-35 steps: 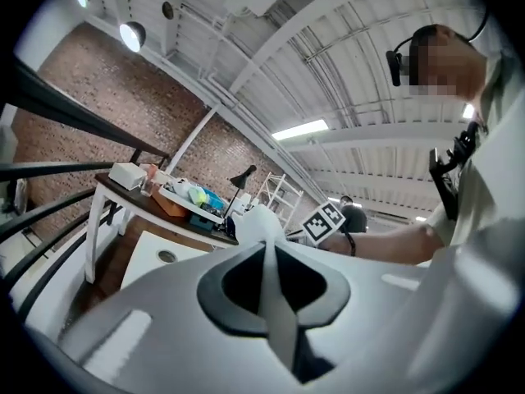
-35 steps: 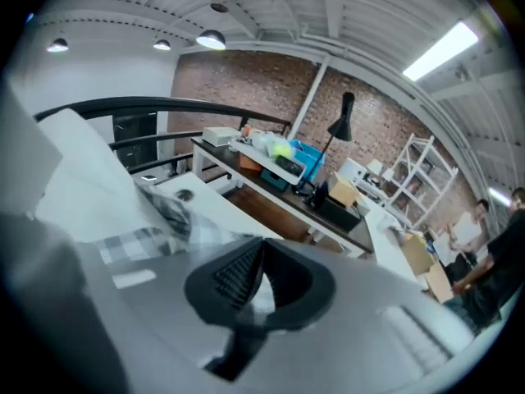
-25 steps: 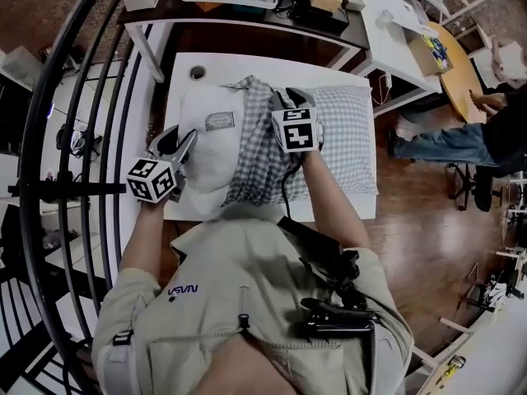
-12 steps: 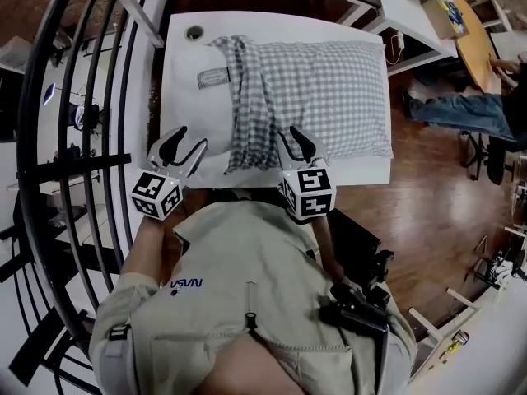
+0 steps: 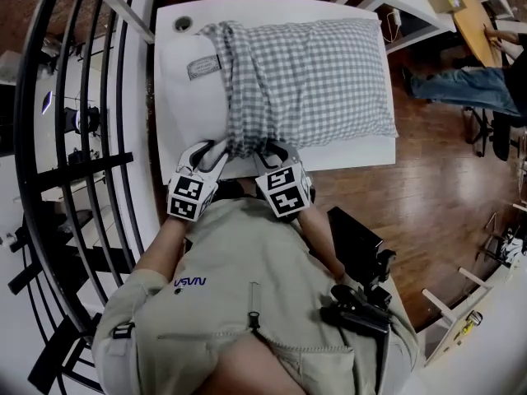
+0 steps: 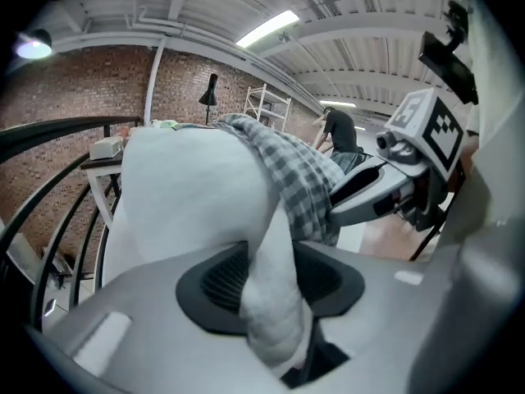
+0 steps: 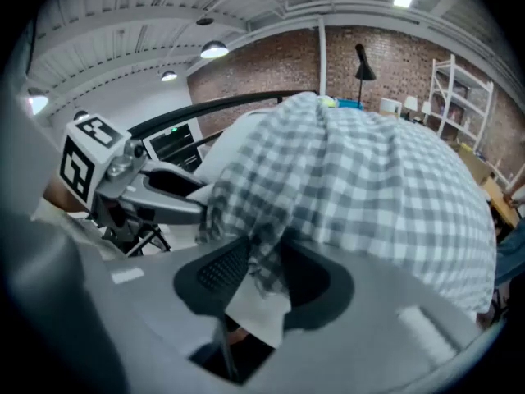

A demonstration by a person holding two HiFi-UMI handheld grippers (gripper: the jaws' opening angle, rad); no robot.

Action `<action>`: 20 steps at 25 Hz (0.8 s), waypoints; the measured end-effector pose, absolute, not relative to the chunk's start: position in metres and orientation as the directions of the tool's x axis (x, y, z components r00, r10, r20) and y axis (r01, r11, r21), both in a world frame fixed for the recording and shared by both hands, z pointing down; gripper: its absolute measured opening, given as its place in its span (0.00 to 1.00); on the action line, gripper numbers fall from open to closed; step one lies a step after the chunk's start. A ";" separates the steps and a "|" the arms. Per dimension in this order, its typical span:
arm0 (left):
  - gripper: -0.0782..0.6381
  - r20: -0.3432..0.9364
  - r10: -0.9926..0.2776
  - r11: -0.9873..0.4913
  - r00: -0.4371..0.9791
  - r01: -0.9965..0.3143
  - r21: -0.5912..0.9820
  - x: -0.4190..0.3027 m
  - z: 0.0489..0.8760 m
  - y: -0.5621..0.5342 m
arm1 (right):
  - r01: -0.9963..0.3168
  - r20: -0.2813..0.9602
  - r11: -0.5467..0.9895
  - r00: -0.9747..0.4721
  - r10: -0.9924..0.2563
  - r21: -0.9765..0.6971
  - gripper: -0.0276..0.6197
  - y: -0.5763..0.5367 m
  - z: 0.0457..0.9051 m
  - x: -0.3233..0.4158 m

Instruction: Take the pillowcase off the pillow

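Worktop [image 5: 354, 156] mostly taken up by pillow [image 5: 198, 105]; thin bare strips left along left and near edges. Left flank closed off by black railing [image 5: 82, 164]. Open floor [image 5: 436, 179] noted rightward.

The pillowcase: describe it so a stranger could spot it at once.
On the white table lies a large pillow. The pillowcase is the grey-and-white checked cloth covering its right part, bunched in folds at the middle. The bare pillow left of it is plain white.
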State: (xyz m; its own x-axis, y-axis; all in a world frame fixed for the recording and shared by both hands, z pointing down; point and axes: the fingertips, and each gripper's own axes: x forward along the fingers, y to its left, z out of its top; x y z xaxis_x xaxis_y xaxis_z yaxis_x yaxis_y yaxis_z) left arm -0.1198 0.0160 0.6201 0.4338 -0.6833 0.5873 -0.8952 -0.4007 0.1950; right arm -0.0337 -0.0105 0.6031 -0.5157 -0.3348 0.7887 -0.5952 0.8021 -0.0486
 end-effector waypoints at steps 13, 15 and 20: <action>0.15 0.424 -0.751 -0.490 0.506 -0.858 0.155 -0.131 0.539 0.000 | -0.638 0.730 0.759 -0.458 -0.506 0.126 0.06 -0.039 0.556 0.000; 0.14 0.387 -0.780 -0.464 0.492 -0.869 0.170 -0.142 0.528 -0.005 | -0.646 0.717 0.740 -0.427 -0.551 0.185 0.06 -0.046 0.543 0.011; 0.14 0.337 -0.829 -0.399 0.446 -0.894 0.203 -0.175 0.512 -0.011 | -0.705 0.682 0.658 -0.345 -0.645 0.265 0.06 -0.072 0.525 0.056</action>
